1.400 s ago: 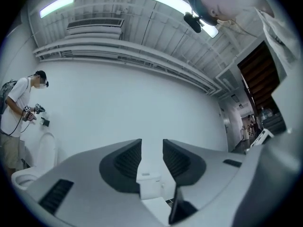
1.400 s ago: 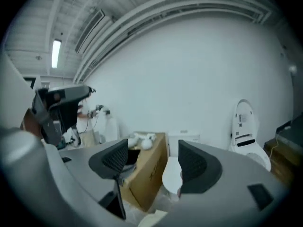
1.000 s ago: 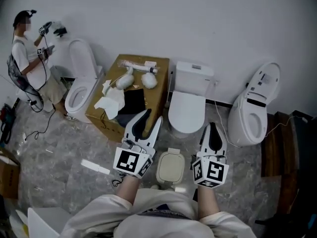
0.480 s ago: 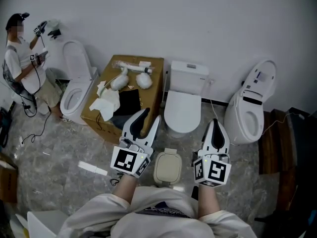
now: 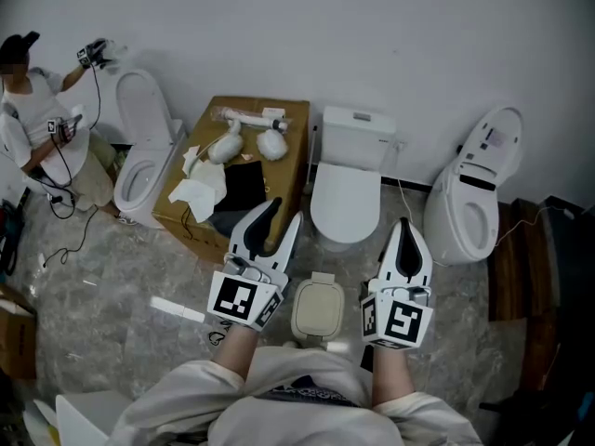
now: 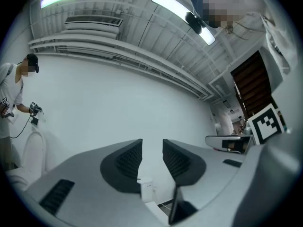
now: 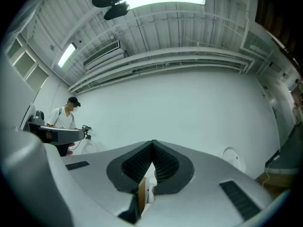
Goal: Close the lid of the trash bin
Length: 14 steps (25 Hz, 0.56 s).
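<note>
Along the back wall: toilet (image 5: pixel 346 189), cardboard box (image 5: pixel 290 161).
Floor, between grippers: trash bin (image 5: pixel 318 309), lid seemingly flat already.
Left gripper (image 5: pixel 286 215): jaws apart, empty.
Right gripper (image 5: pixel 403 227): jaws together, empty.
Risk: both point above the bin, so a blind downward push could tip or skid it.

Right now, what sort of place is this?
Likely a mock-up or test room, not a working bathroom: three toilets stand side by side along a bare white wall, with a cardboard box between two of them.

Right gripper (image 7: pixel 152 146), jaws pressed together, white wall (image 7: pixel 189 110) ahead, person (image 7: pixel 65 117) at far left
</note>
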Tool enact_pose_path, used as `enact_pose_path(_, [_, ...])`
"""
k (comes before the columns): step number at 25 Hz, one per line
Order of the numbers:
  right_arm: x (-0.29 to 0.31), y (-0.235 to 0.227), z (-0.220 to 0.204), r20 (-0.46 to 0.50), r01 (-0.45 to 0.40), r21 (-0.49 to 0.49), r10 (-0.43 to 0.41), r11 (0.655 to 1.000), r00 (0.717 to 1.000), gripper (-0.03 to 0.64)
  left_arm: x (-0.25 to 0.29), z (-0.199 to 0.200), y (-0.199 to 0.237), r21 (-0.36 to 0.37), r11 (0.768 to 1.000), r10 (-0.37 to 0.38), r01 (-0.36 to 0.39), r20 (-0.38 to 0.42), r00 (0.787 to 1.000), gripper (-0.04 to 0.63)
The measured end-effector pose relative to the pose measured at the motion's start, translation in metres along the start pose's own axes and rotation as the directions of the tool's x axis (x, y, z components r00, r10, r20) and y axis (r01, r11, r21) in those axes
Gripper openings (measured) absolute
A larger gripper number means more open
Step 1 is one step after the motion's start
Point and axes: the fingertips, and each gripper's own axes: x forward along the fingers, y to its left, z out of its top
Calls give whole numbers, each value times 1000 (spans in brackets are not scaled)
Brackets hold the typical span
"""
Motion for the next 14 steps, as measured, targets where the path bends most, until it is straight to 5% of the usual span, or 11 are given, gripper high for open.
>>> enact_pose_path(3, [0,-1,-1,-2,-2,3,2,1000,1000,6,-1,1,0,16,1000,7,-7,1,1000,105])
enact_pose_path(6, [1,-1,-2,-5,0,8,0,1000,1000,6,-3,4,2,36,999,19,-19,8,1000,-3])
enact_pose_path(14, [0,2,-1,-5,-8,7,8,1000,1000,6,-5,10,4,50,998,31,-32,16,999,-3])
